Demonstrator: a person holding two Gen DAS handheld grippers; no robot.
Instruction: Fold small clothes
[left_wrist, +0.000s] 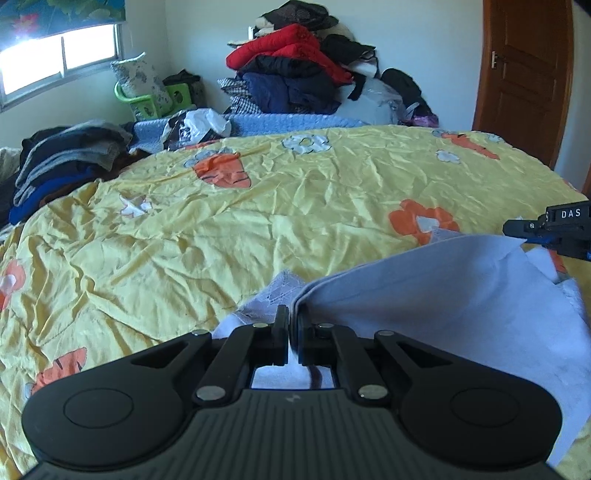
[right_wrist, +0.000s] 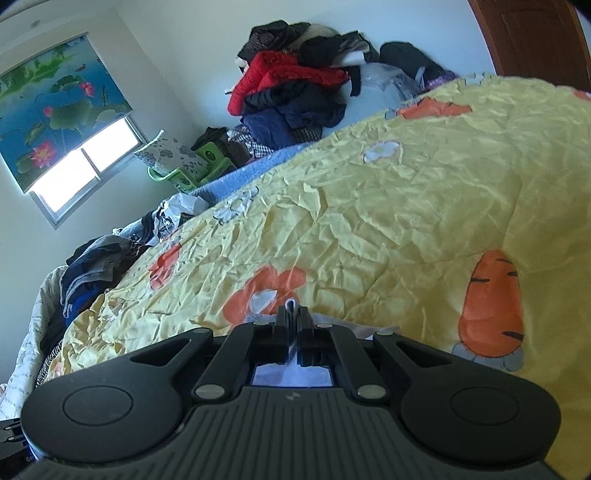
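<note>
A small pale lavender-white garment (left_wrist: 436, 295) lies on the yellow carrot-print bedspread (left_wrist: 258, 221), its near edge lifted. My left gripper (left_wrist: 293, 314) is shut on the garment's left edge, cloth pinched between the jaws. My right gripper (left_wrist: 517, 228) shows at the right edge of the left wrist view, holding the garment's far right corner. In the right wrist view my right gripper (right_wrist: 293, 314) is shut on a fold of the same garment (right_wrist: 291, 306), which is mostly hidden behind it.
A tall heap of red, black and navy clothes (left_wrist: 295, 70) stands against the far wall. A stack of folded dark clothes (left_wrist: 62, 162) sits at the bed's left. A green basket (left_wrist: 155, 99), a blue blanket (left_wrist: 288, 123) and a wooden door (left_wrist: 524, 74) lie beyond.
</note>
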